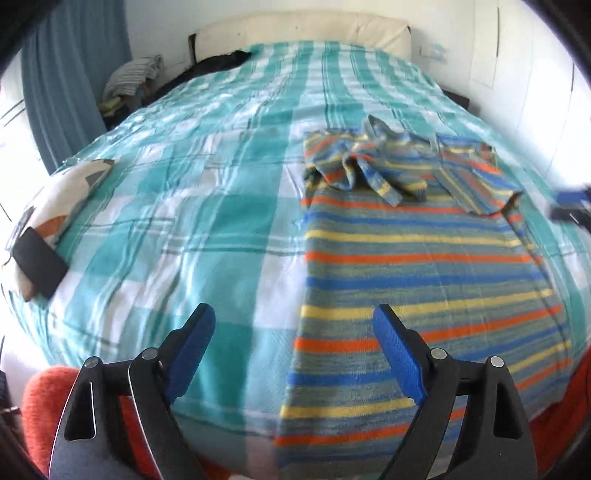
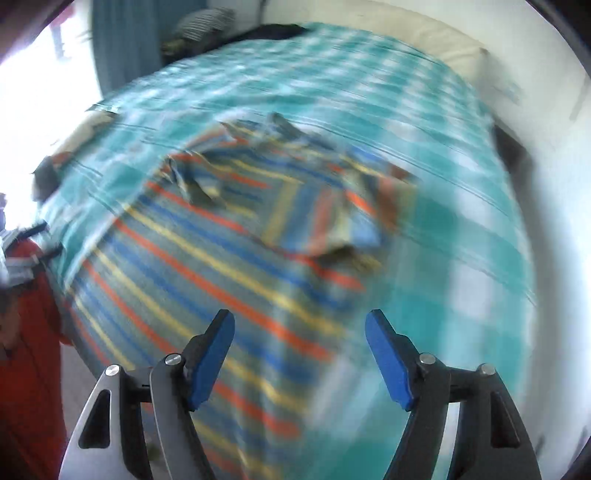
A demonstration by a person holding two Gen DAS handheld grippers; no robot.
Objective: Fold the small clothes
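Observation:
A striped shirt (image 1: pixel 413 266) in blue, orange, yellow and grey lies flat on the bed, both sleeves folded in over its chest near the far end. It also shows, blurred, in the right wrist view (image 2: pixel 221 266). My left gripper (image 1: pixel 293 332) is open and empty, above the shirt's near left edge. My right gripper (image 2: pixel 299 339) is open and empty, above the shirt's near right part. The right gripper also shows at the right edge of the left wrist view (image 1: pixel 572 206).
The bed has a teal and white checked cover (image 1: pixel 192 206). A patterned pillow (image 1: pixel 62 199) with a black flat object (image 1: pixel 38 266) lies at the left edge. Folded clothes (image 1: pixel 133 75) sit far left by a blue curtain (image 1: pixel 70 74). A cream headboard (image 1: pixel 303 31) stands behind.

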